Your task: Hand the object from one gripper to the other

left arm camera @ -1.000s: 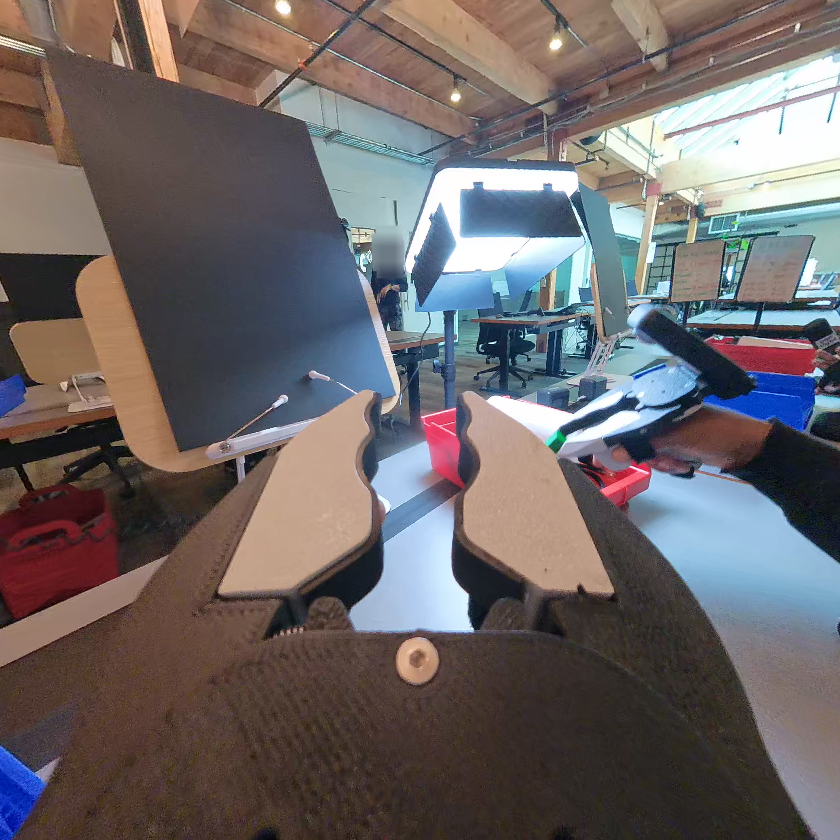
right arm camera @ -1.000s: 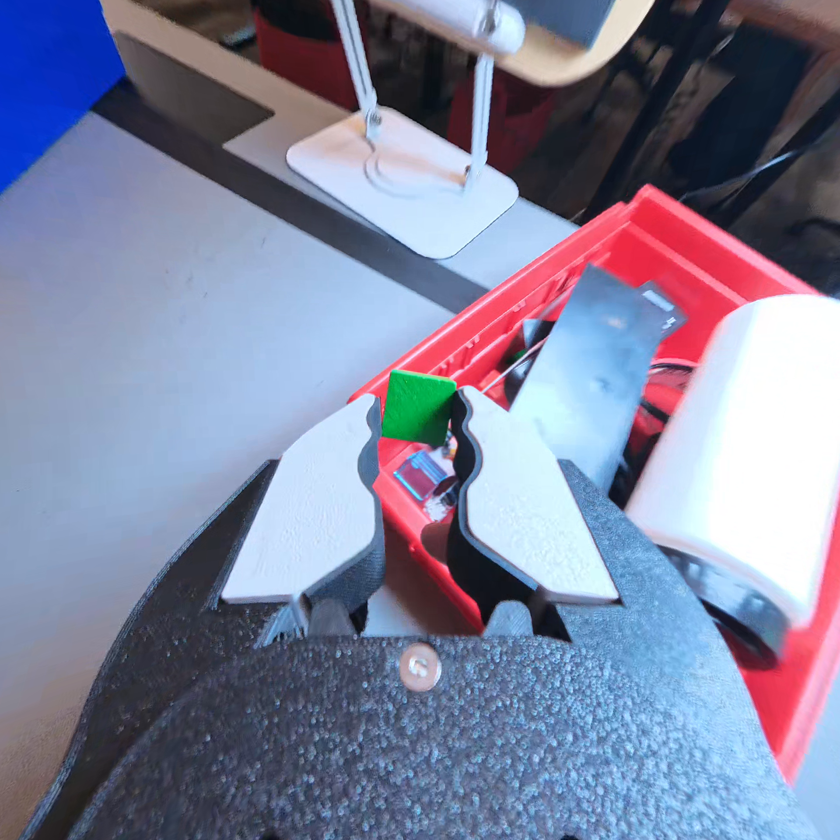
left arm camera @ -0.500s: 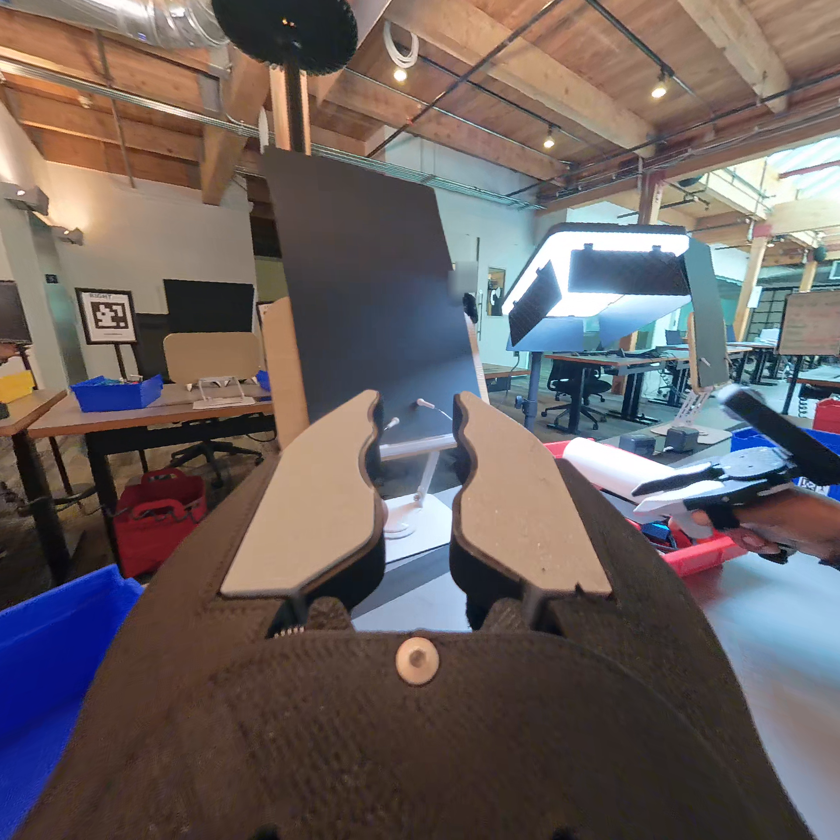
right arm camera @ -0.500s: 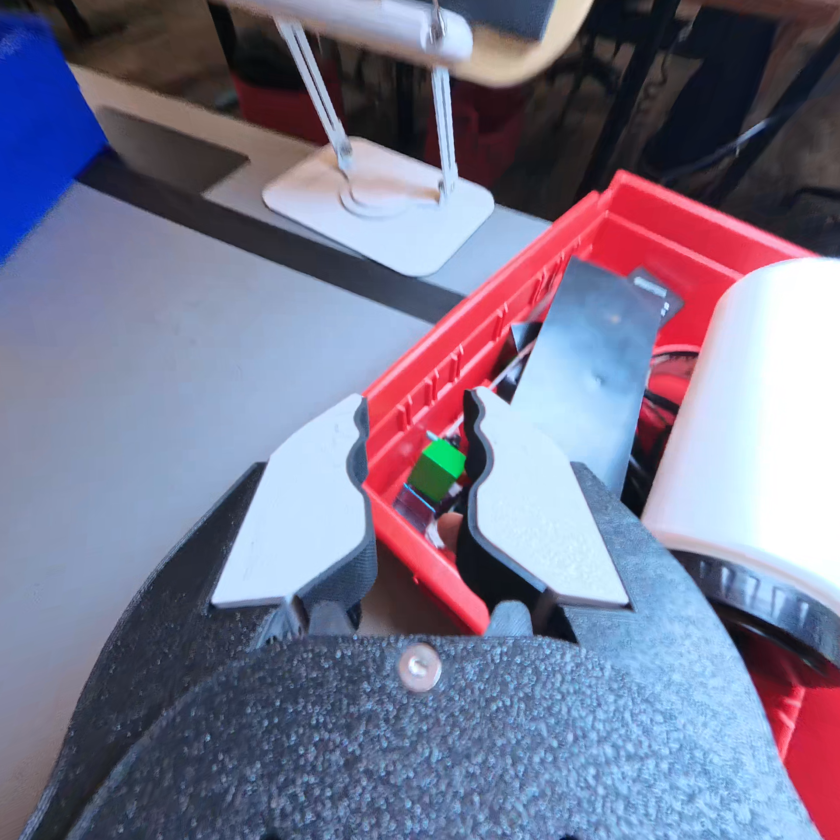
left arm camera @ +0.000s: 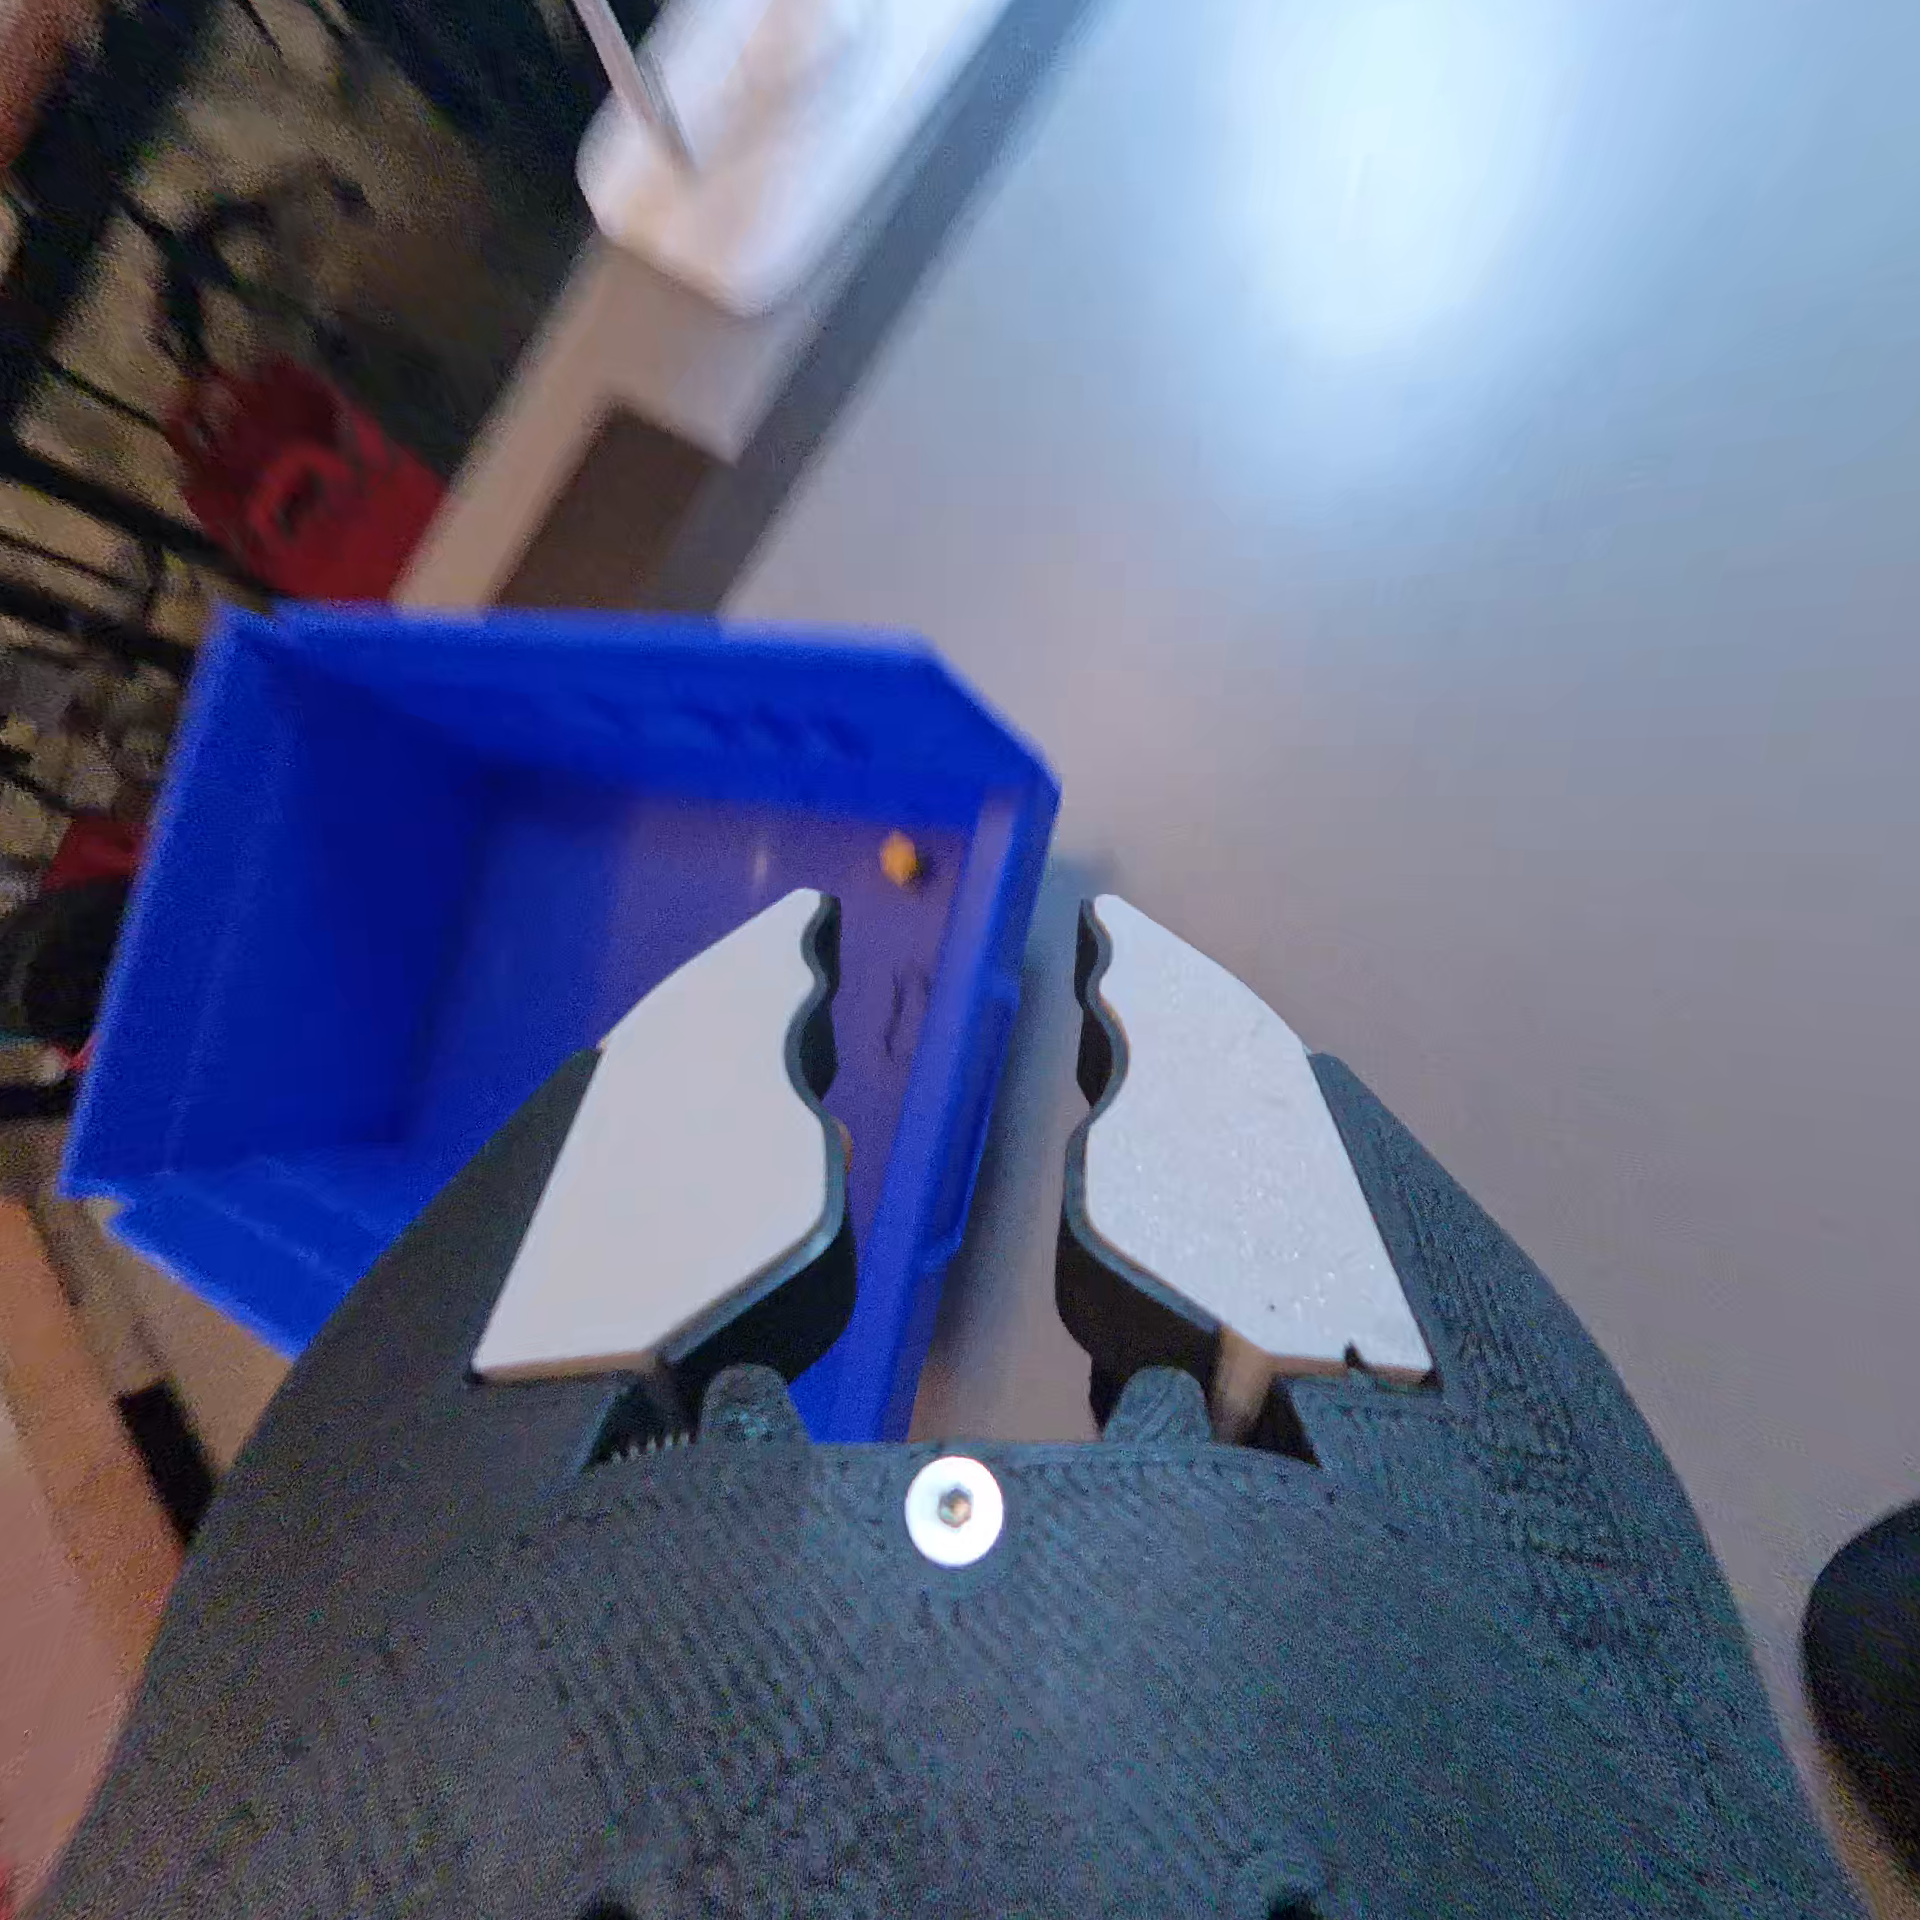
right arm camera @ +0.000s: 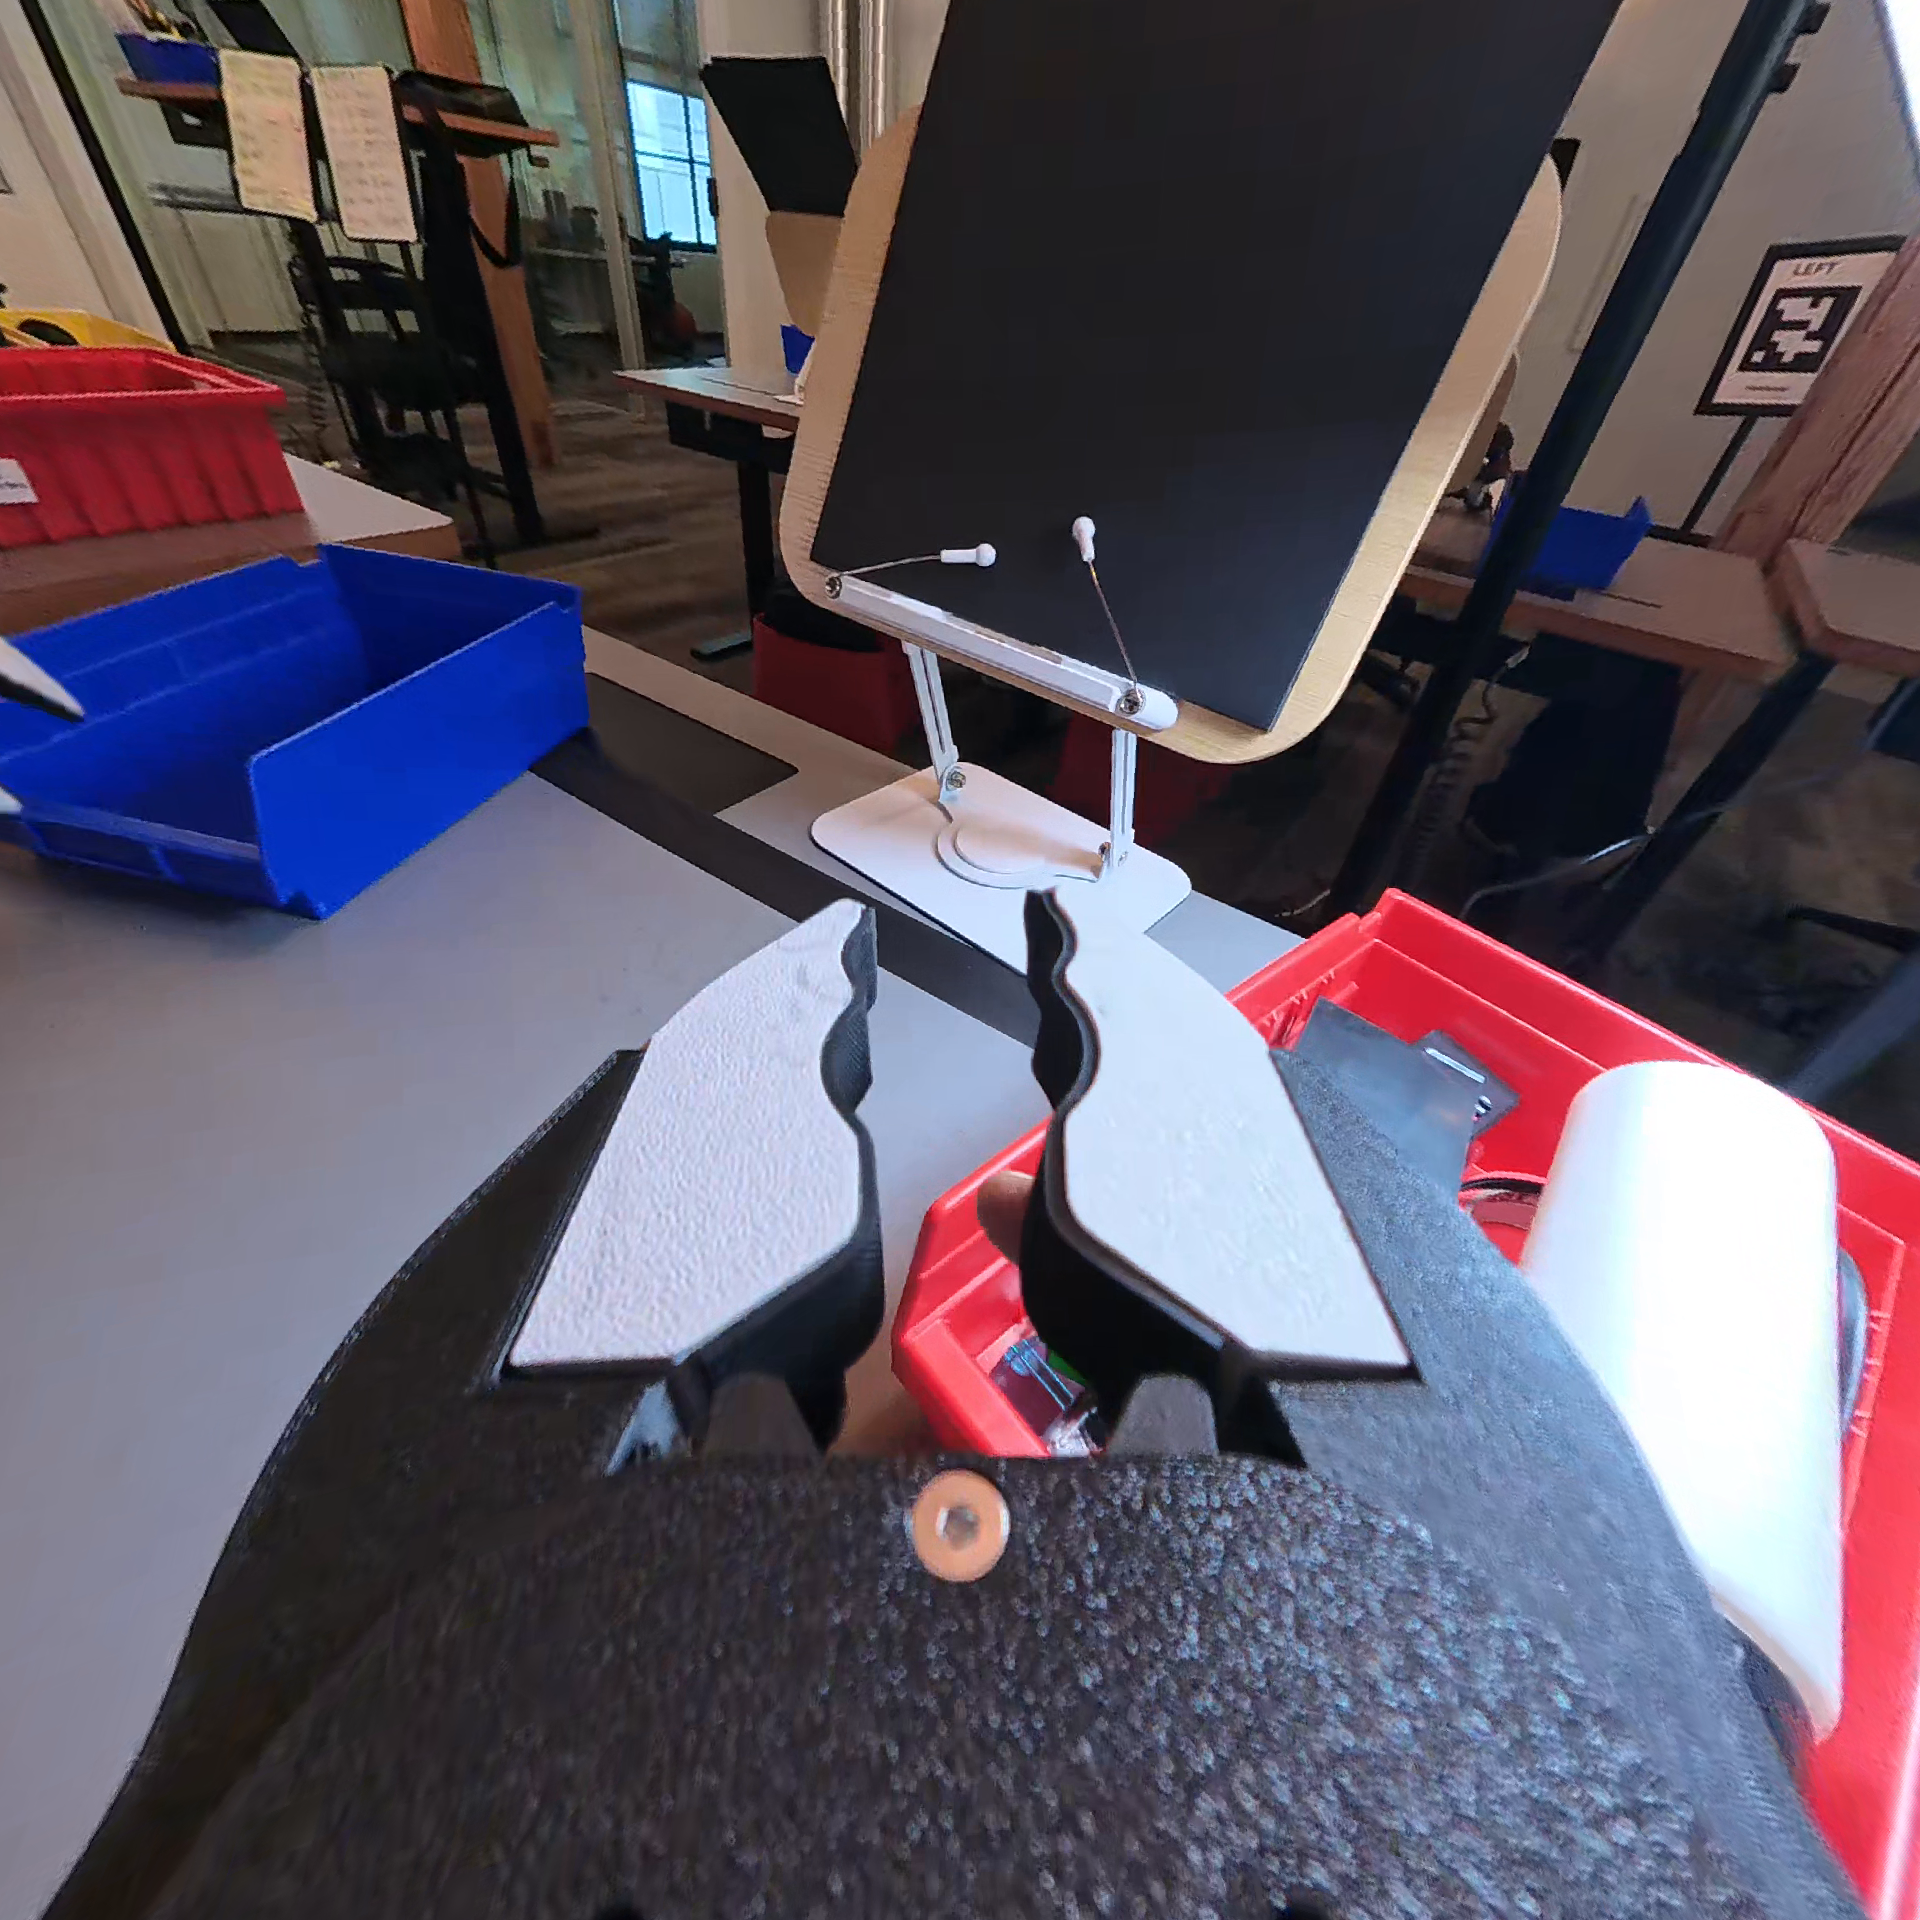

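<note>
My left gripper (left arm camera: 951,909) is open and empty. It points down over the right wall of a blue bin (left arm camera: 436,935); one finger is above the inside, the other above the grey table (left arm camera: 1455,520). A small orange bit (left arm camera: 899,857) lies in the blue bin. This view is blurred. My right gripper (right arm camera: 951,912) is open and empty above the left rim of a red bin (right arm camera: 956,1247). A sliver of the green block (right arm camera: 1062,1356) shows inside the red bin under my right finger. The left gripper's fingertip (right arm camera: 36,688) shows at the far left over the blue bin (right arm camera: 312,717).
The red bin holds a white roll (right arm camera: 1704,1299) and a black flat part (right arm camera: 1382,1081). A black board on a white stand (right arm camera: 997,842) is at the table's far edge. Another red bin (right arm camera: 125,447) stands on a table at the back left. Left tips to right tips: about 45 centimetres.
My right gripper opened and the green block dropped into the red bin; it then tilted up. My left gripper swung down and left over the blue bin and opened wider.
</note>
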`<state>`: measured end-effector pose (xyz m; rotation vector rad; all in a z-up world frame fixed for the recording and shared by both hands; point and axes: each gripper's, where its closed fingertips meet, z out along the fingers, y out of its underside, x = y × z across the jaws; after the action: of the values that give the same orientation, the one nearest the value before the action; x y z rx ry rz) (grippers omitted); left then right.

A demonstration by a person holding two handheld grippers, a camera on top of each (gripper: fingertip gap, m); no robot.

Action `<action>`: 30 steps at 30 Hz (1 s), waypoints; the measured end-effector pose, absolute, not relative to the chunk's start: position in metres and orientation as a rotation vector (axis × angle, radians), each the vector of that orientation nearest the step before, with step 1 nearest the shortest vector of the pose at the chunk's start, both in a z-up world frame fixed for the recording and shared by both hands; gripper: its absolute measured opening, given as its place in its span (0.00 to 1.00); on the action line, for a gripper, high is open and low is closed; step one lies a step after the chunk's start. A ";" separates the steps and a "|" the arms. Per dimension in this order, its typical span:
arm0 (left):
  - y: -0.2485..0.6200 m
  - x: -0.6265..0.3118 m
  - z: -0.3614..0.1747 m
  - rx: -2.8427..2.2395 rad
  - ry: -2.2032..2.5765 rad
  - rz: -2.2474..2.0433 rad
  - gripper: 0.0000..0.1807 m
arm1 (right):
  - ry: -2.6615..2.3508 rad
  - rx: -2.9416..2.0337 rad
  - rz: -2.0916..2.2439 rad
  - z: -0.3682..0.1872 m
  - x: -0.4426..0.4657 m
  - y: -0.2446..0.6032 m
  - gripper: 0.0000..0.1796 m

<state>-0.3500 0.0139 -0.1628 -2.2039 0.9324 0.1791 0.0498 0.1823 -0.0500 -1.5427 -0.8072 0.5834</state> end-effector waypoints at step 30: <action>0.013 -0.384 -0.141 -2.260 1.089 0.248 0.00 | -0.770 -1.502 0.671 -0.042 0.047 0.177 0.10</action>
<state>-0.3842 0.0135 -0.1408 -2.2601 1.0889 0.2485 0.0472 0.1770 -0.0418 -1.5022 -0.7704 0.6708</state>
